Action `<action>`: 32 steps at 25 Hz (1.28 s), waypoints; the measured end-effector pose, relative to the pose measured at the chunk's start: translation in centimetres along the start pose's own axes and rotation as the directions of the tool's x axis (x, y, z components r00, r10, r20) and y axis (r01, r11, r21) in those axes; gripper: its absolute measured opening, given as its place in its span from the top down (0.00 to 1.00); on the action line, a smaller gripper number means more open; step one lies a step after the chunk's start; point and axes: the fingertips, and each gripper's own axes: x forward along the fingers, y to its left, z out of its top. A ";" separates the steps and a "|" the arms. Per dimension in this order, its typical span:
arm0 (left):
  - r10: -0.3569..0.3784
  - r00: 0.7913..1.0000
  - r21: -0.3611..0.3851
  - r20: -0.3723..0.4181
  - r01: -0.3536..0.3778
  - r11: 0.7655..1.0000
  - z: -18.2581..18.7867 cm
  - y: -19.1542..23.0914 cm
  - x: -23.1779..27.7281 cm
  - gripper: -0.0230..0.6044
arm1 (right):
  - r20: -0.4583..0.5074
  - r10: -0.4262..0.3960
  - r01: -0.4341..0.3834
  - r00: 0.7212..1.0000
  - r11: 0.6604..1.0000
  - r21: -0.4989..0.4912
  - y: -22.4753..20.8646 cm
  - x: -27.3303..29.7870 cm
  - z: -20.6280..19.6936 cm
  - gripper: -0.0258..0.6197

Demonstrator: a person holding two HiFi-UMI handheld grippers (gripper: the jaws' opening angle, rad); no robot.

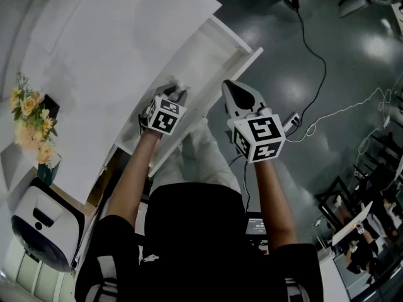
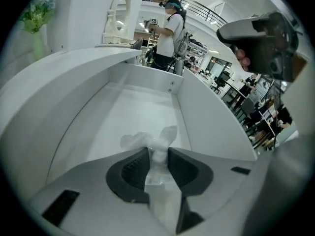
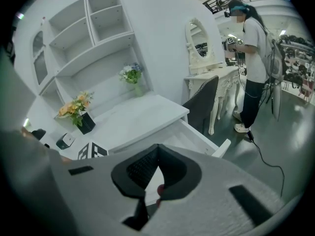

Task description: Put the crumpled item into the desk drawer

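Note:
The white desk's drawer [image 1: 247, 60] is pulled out, and its bare white floor [image 2: 129, 111] lies under my left gripper. My left gripper [image 1: 175, 94] [image 2: 158, 152] hangs over the drawer's near end, shut on the crumpled item [image 2: 149, 142]. The item is a pale, translucent wad; it pokes out past the fingertips and runs back between the pads. My right gripper [image 1: 235, 94] [image 3: 158, 150] is held in the air to the right of the drawer's front panel, jaws shut with nothing between them. It shows at the upper right of the left gripper view [image 2: 266, 37].
A flower pot [image 1: 30, 123] [image 3: 78, 113] stands on the desk top [image 1: 107, 49] at the left. A white rounded device [image 1: 38, 226] sits below the desk's near end. Cables [image 1: 315, 61] cross the dark floor. A person [image 3: 253, 58] stands by a mirrored vanity [image 3: 199, 39] beyond a grey chair [image 3: 202, 107].

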 end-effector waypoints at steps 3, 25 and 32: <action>-0.011 1.000 -0.003 -0.004 0.011 1.000 -0.2 0.0 0.0 0.81 | -0.001 0.000 0.000 1.000 1.000 0.001 0.0 0.0 -0.1 0.96; -0.019 0.999 0.014 -0.031 0.020 1.000 -0.2 -0.5 0.0 0.62 | -0.004 -0.002 0.002 1.000 1.000 -0.001 0.0 -0.4 -0.3 0.96; -0.011 1.000 0.021 -0.014 0.011 1.000 0.5 -0.4 -1.0 0.62 | 0.008 -0.008 0.008 1.000 1.000 -0.011 0.2 -1.1 0.5 0.96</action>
